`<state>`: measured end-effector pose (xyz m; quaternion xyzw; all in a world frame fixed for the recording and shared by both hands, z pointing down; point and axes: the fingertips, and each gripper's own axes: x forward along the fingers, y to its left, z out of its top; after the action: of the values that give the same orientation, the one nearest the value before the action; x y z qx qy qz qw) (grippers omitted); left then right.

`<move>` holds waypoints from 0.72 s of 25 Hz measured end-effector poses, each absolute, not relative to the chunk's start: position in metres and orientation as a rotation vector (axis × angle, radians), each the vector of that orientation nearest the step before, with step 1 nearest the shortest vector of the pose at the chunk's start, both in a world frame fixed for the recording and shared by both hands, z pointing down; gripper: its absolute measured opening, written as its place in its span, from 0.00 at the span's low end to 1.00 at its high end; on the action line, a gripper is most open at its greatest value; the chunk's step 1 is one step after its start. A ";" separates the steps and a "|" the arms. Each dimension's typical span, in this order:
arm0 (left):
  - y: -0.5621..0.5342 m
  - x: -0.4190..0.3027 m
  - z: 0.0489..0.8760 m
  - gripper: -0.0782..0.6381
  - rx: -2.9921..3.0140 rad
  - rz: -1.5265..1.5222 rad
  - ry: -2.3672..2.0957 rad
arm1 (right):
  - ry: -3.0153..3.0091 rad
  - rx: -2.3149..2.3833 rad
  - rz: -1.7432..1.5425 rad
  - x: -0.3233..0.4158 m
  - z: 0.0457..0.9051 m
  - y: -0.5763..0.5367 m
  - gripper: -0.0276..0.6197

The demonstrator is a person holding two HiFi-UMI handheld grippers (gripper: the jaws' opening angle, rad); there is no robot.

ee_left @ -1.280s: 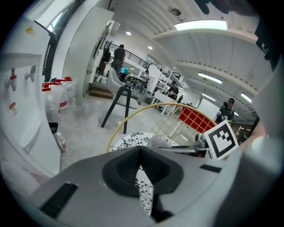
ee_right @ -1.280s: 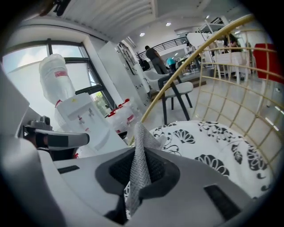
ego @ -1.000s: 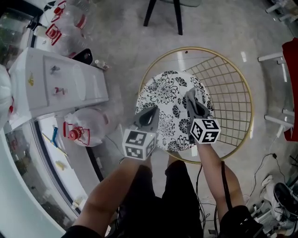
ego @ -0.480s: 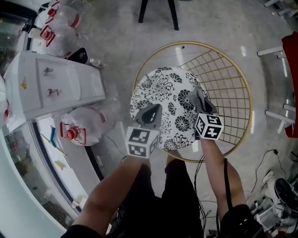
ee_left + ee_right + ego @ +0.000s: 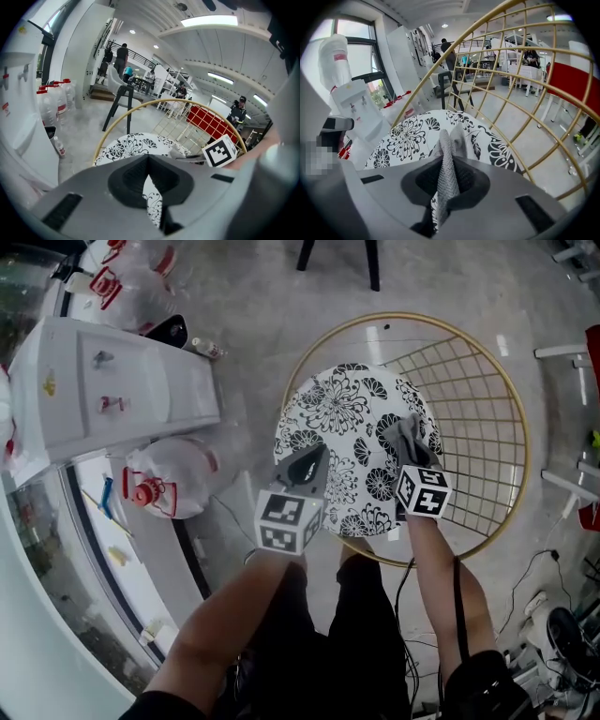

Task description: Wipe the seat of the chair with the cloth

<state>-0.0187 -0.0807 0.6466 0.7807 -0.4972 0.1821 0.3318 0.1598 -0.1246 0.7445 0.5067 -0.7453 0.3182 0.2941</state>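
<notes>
While on the seat (image 5: 342,413), cloth (image 5: 406,433) in right gripper (image 5: 448,174)

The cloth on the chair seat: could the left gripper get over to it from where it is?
Probably yes. The left gripper hangs over the near left part of the seat, and only bare cushion lies between it and the cloth. The right gripper is clamped on that cloth, though.

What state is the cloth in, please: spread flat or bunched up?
Bunched: the grey cloth is pinched into a narrow fold between the right gripper's jaws.
</notes>
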 end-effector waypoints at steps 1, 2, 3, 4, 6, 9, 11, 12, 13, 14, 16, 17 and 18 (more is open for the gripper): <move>-0.080 -0.023 0.647 0.10 2.035 0.475 -1.305 | -1.986 1.339 0.847 0.156 0.746 -0.123 0.08; -0.079 -0.027 0.647 0.10 2.030 0.473 -1.312 | -1.990 1.328 0.848 0.152 0.747 -0.122 0.08; -0.077 -0.031 0.648 0.10 2.025 0.473 -1.319 | -1.994 1.317 0.852 0.147 0.748 -0.120 0.08; -0.076 -0.035 0.648 0.10 2.020 0.473 -1.325 | -1.997 1.308 0.859 0.143 0.749 -0.118 0.08; -0.073 -0.043 0.650 0.10 2.011 0.478 -1.336 | -2.008 1.287 0.870 0.133 0.751 -0.115 0.08; -0.068 -0.055 0.651 0.10 2.000 0.479 -1.351 | -2.036 1.239 0.869 0.116 0.751 -0.109 0.08; -0.064 -0.063 0.652 0.10 1.987 0.473 -1.359 | -2.045 1.212 0.870 0.105 0.752 -0.105 0.08; -0.062 -0.067 0.653 0.10 1.982 0.472 -1.362 | -2.050 1.201 0.872 0.099 0.753 -0.103 0.08; -0.060 -0.070 0.654 0.10 1.979 0.470 -1.361 | -2.055 1.190 0.874 0.093 0.754 -0.100 0.08; -0.058 -0.073 0.654 0.10 1.981 0.468 -1.358 | -2.062 1.179 0.876 0.087 0.754 -0.098 0.08; -0.054 -0.078 0.655 0.10 1.984 0.463 -1.351 | -2.070 1.155 0.879 0.075 0.756 -0.092 0.08; -0.052 -0.081 0.656 0.10 1.982 0.462 -1.351 | -2.070 1.143 0.881 0.069 0.757 -0.089 0.08; -0.050 -0.084 0.657 0.10 1.976 0.462 -1.355 | -2.070 1.133 0.885 0.064 0.759 -0.086 0.08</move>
<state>-0.0845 -0.0503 0.6566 0.7605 -0.5215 0.1778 0.3436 0.0639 -0.0858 0.7591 0.4279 -0.7821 0.3344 0.3055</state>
